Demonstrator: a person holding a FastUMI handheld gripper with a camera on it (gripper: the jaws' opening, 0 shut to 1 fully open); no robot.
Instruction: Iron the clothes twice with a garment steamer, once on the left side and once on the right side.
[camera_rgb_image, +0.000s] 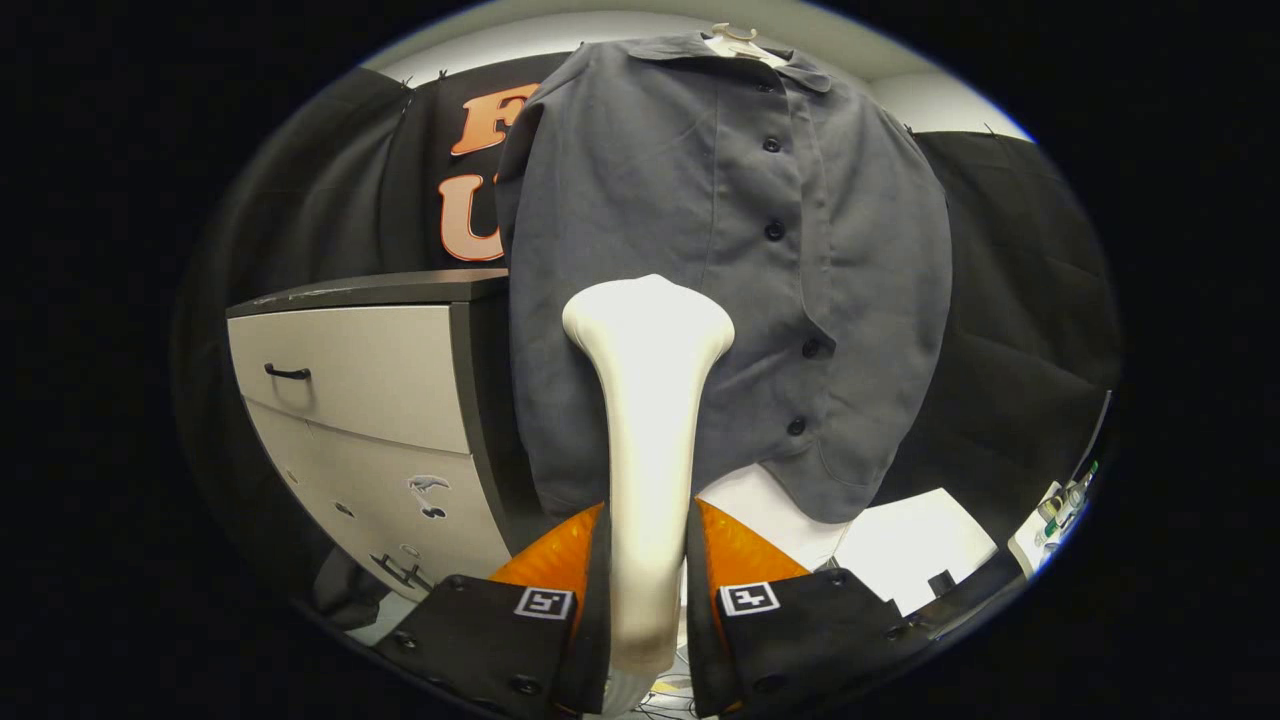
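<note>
Garment steamer (645, 420): white, upright between the fingers, its handle clamped on both sides; flared head stands beyond the fingertips, against the lower front of the shirt.
Gripper (645, 570): fingers (555, 565) closed narrow on the steamer handle, one pressing each side.
Shirt (720, 260): grey, buttoned, hanging straight ahead of the fingers on a pale hanger (735, 35); the button row runs right of the steamer head.
Cabinet (370, 400): light drawer fronts with a dark handle and dark top, beyond the left finger, beside the shirt.
White surface (900, 545): beyond the right finger, below the shirt hem.
</note>
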